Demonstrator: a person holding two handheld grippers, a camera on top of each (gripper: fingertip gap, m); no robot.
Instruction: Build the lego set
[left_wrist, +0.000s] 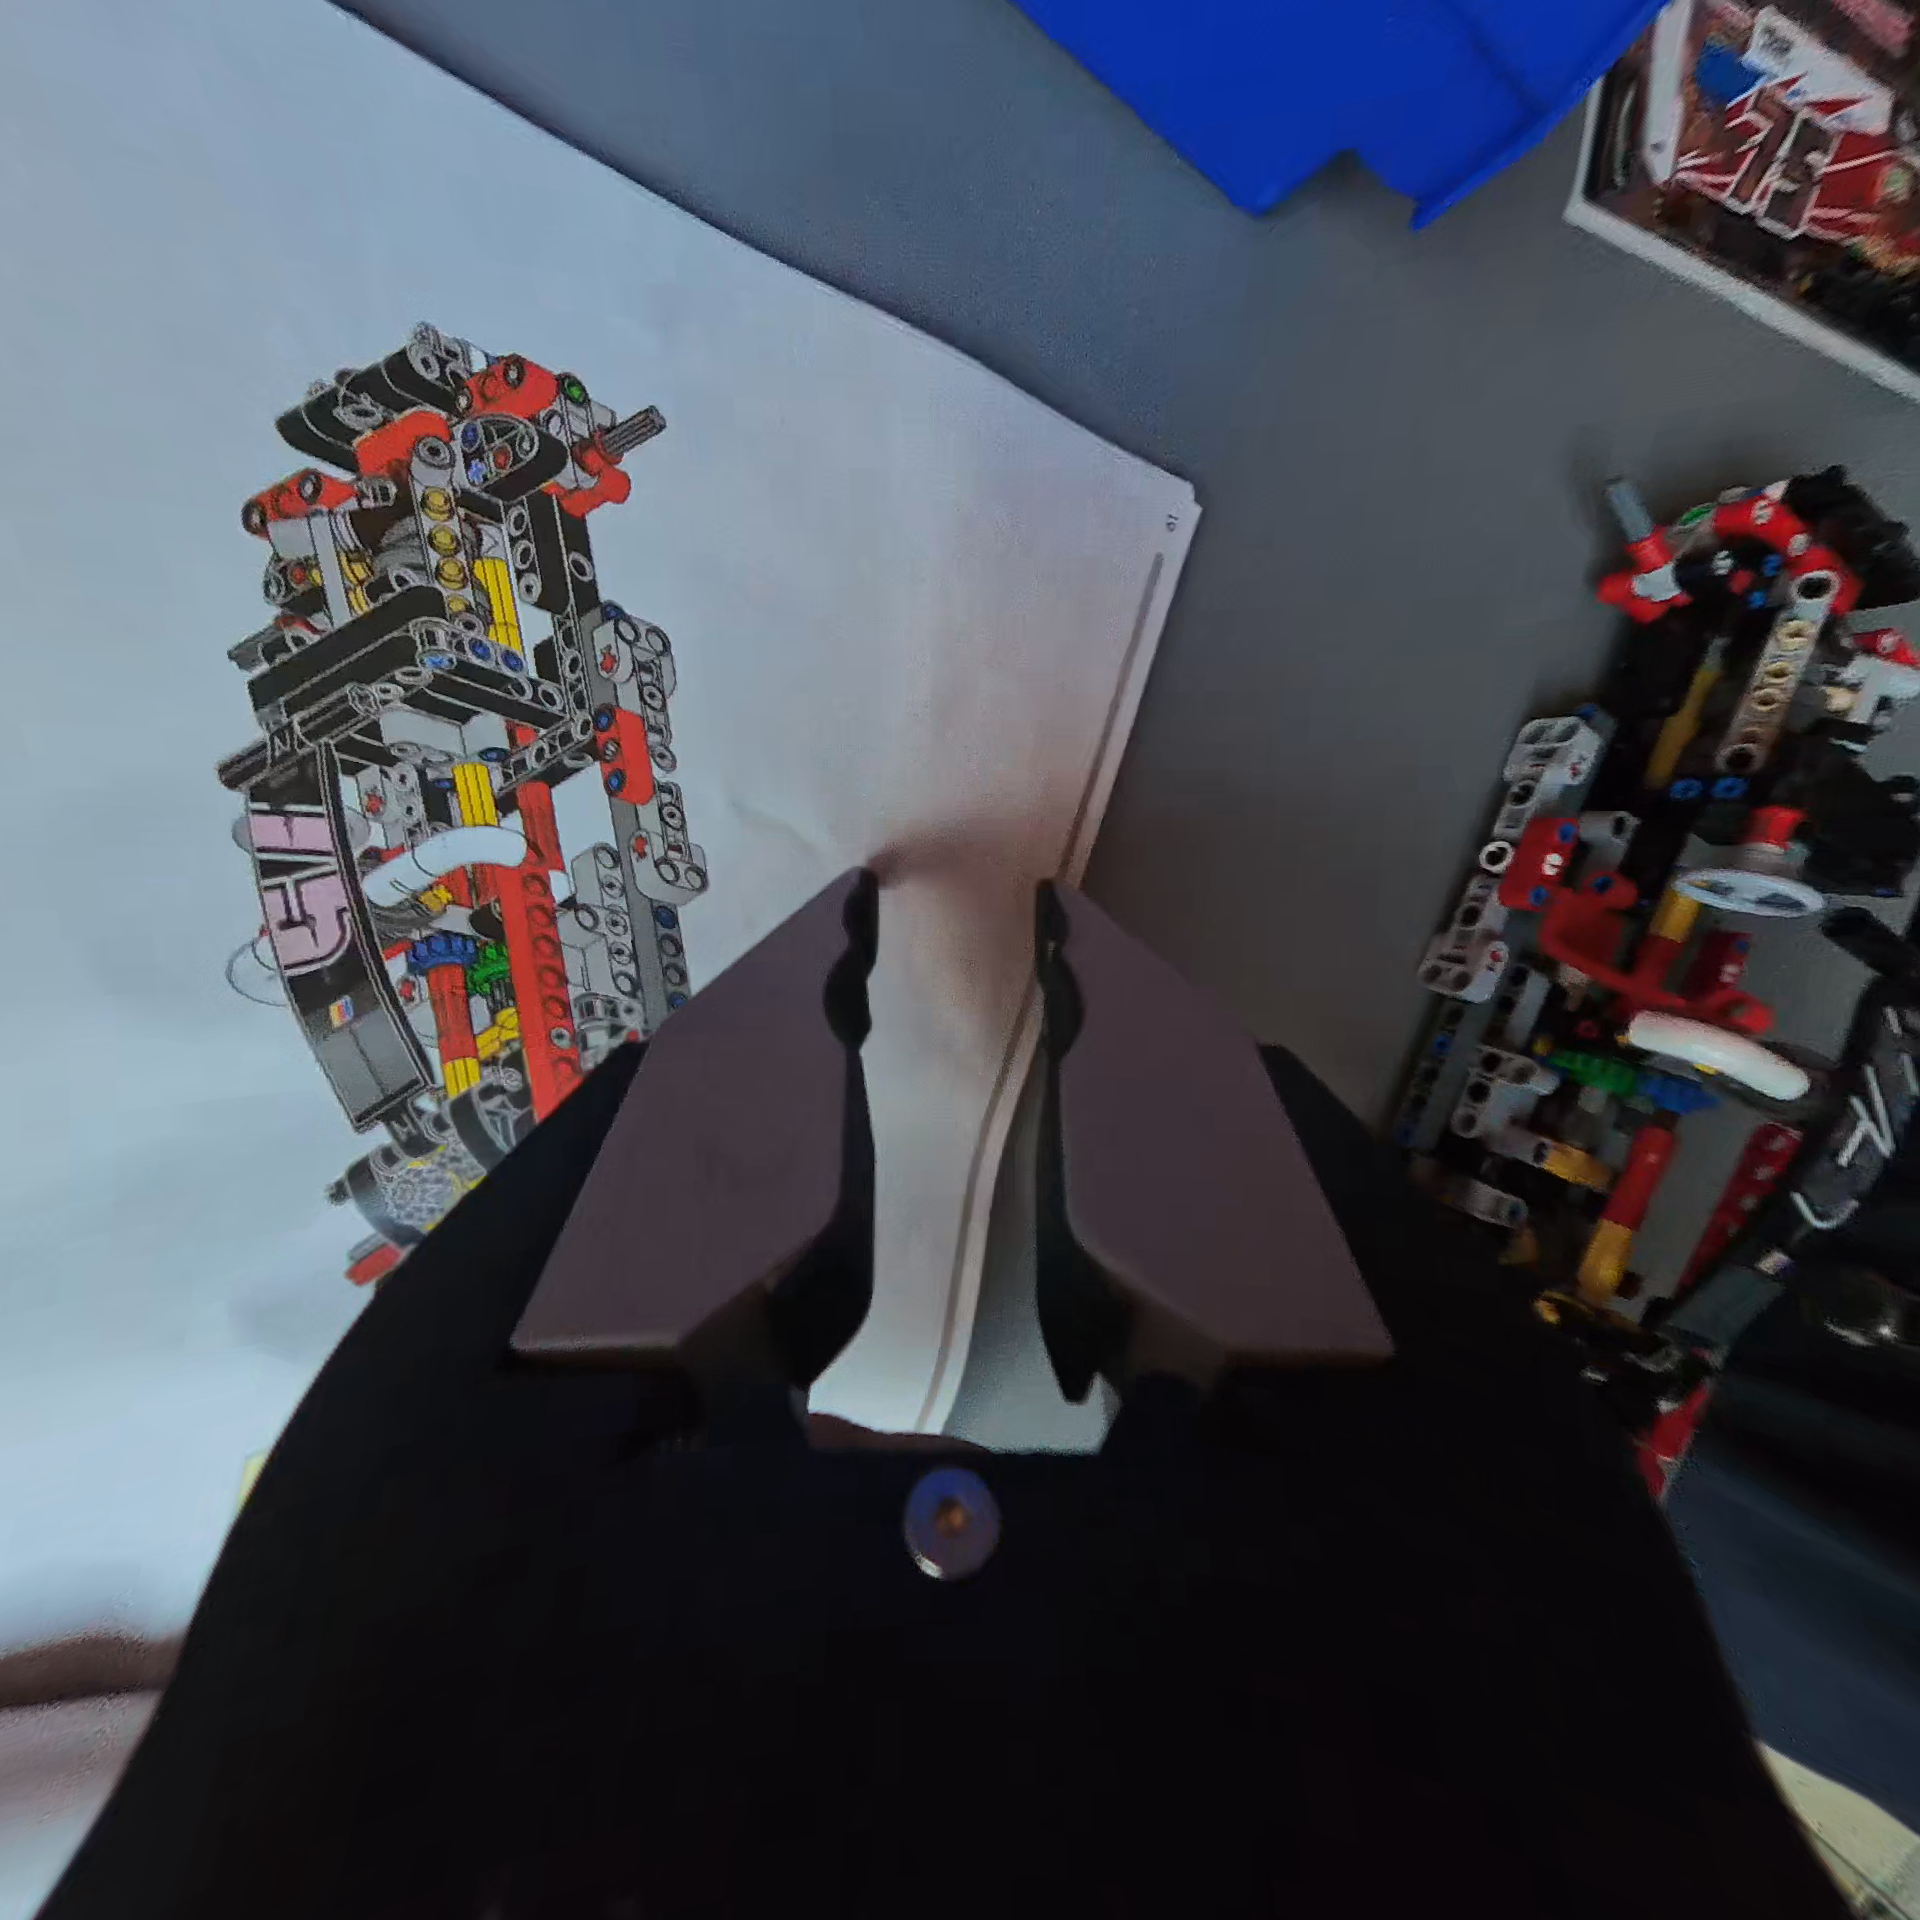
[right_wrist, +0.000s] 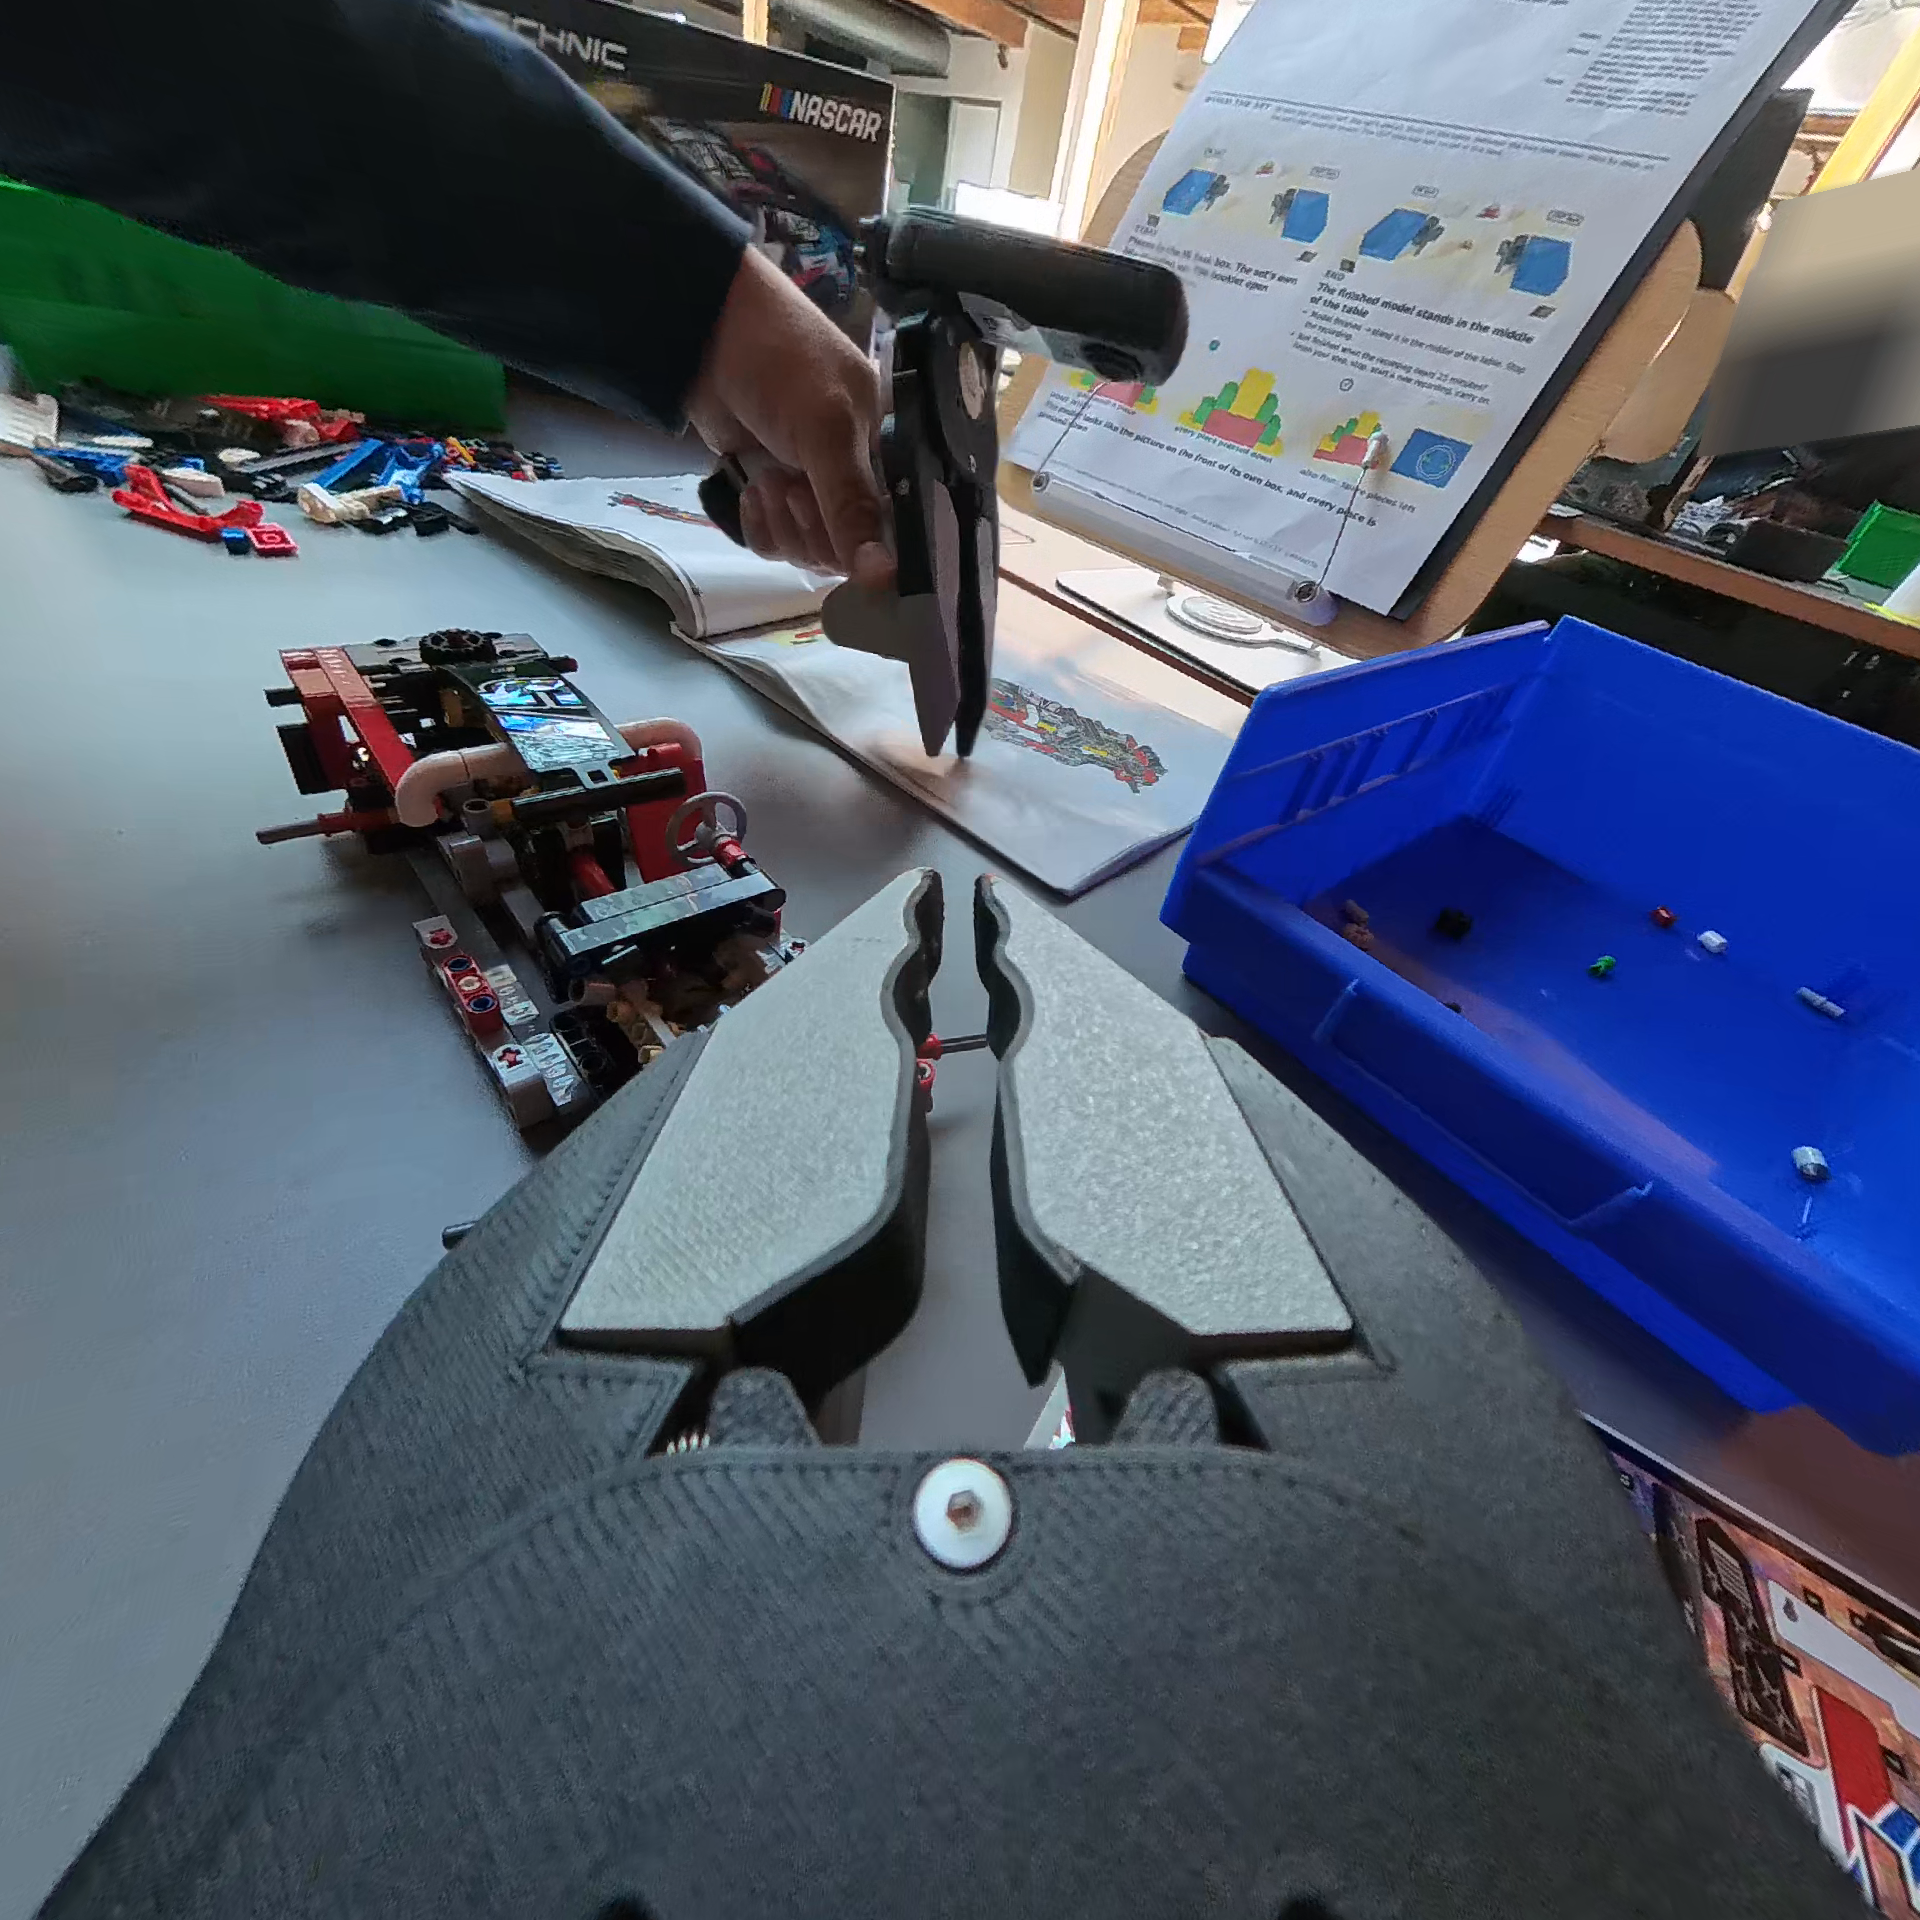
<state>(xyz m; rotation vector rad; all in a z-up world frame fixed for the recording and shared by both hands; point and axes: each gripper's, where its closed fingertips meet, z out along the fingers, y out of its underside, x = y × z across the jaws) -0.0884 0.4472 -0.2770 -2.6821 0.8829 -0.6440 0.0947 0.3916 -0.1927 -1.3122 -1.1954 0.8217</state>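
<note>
Grey matte tabletop (right_wrist: 187, 1039) in a workshop room, paper sheets on a stand at the back.

Nearest: right gripper (right_wrist: 958, 904) low over the table, fingers drawn almost together and pinching a small piece, a thin dark axle with a red end (right_wrist: 940, 1047), across the narrow gap partway down the pads. Tips not quite touching.

Just left of it: a part-built brick car chassis in red, black and grey (right_wrist: 520, 821), steering wheel and white curved pipe fitted; no wheels or body shell visible.

Right: a blue plastic bin (right_wrist: 1351, 997), nearly empty, a few tiny pieces scattered on its floor.

Farther: left gripper (left_wrist: 956, 894), held by a hand (right_wrist: 800, 436), pointing down at the open white instruction booklet (left_wrist: 883, 623). Fingers apart with bare page between them, tips at or just above the paper near its right edge; nothing gripped.

Far left: loose red, blue and black pieces (right_wrist: 260, 478) not yet used.
</note>
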